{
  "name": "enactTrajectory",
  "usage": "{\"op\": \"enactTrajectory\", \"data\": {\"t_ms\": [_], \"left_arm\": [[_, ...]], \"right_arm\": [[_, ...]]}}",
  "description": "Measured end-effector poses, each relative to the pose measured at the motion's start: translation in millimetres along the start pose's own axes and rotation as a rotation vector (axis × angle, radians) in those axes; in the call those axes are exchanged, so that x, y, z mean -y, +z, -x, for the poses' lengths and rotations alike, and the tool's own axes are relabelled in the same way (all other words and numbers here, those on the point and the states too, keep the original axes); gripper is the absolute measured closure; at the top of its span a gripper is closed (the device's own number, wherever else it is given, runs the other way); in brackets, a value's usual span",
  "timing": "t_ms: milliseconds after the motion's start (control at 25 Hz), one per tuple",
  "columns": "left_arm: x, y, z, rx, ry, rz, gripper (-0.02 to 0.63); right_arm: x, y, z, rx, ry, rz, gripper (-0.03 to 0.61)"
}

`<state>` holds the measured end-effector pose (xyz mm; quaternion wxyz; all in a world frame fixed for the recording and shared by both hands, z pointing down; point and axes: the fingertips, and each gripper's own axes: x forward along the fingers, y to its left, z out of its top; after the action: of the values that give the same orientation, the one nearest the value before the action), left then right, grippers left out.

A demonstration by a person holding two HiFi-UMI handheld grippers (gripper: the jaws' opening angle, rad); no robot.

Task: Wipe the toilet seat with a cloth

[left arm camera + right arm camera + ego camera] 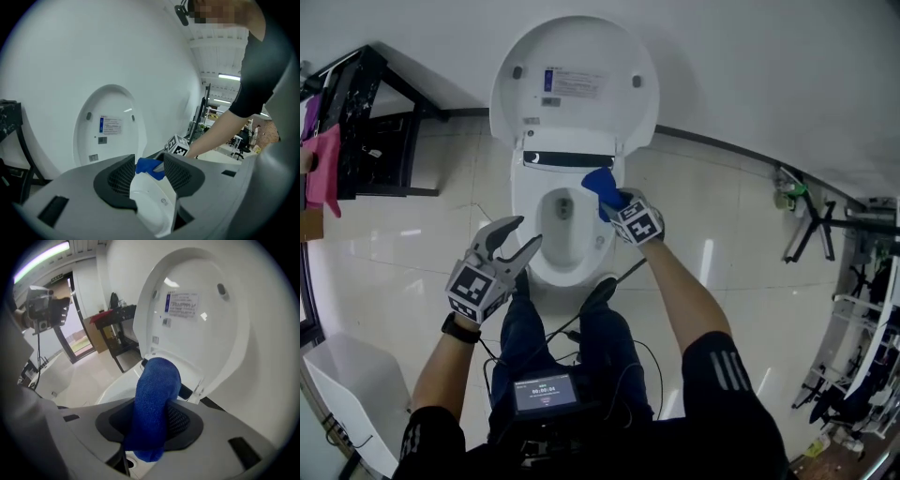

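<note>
A white toilet stands ahead with its lid raised against the wall. My right gripper is shut on a blue cloth, which hangs over the seat's back right part near the hinge. In the right gripper view the blue cloth fills the gap between the jaws, with the lid behind it. My left gripper is open and empty, hovering over the seat's front left rim. Its own view looks across the seat toward the cloth and the lid.
A black rack with a pink cloth stands at the left. A white bin sits at lower left. Black stands and cluttered gear fill the right side. The person's legs straddle the toilet's front.
</note>
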<state>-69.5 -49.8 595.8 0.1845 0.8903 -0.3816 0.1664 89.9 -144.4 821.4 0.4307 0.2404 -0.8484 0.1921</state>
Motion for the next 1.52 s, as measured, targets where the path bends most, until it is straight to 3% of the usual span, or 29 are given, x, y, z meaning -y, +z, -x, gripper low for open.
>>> {"op": "enactTrajectory", "data": {"t_ms": [280,560,920,1040,1400,1520], "left_arm": [[-19,-36,-25,0.028,0.031,0.029,0.416],[-54,-40,-26,0.055,0.106,0.070,0.416],[-65,-48,-25,0.037,0.130,0.111,0.416],[-63,-49,-26,0.031,0.102,0.077,0.416],[-64,-39,-30,0.039,0.074,0.041,0.416],[-63,-34,-29,0.039,0.076,0.062,0.416]], "right_arm": [[13,-46,-95,-0.146,-0.010,0.159,0.403],[19,-85,-151,-0.313,0.012,0.346,0.403],[0,-108,-170,-0.404,0.053,0.329,0.400],[-15,-125,-163,-0.447,0.102,0.304,0.400],[-104,-192,-131,-0.485,0.267,0.229,0.401],[-127,-204,-126,-0.482,0.295,0.153,0.401]]}}
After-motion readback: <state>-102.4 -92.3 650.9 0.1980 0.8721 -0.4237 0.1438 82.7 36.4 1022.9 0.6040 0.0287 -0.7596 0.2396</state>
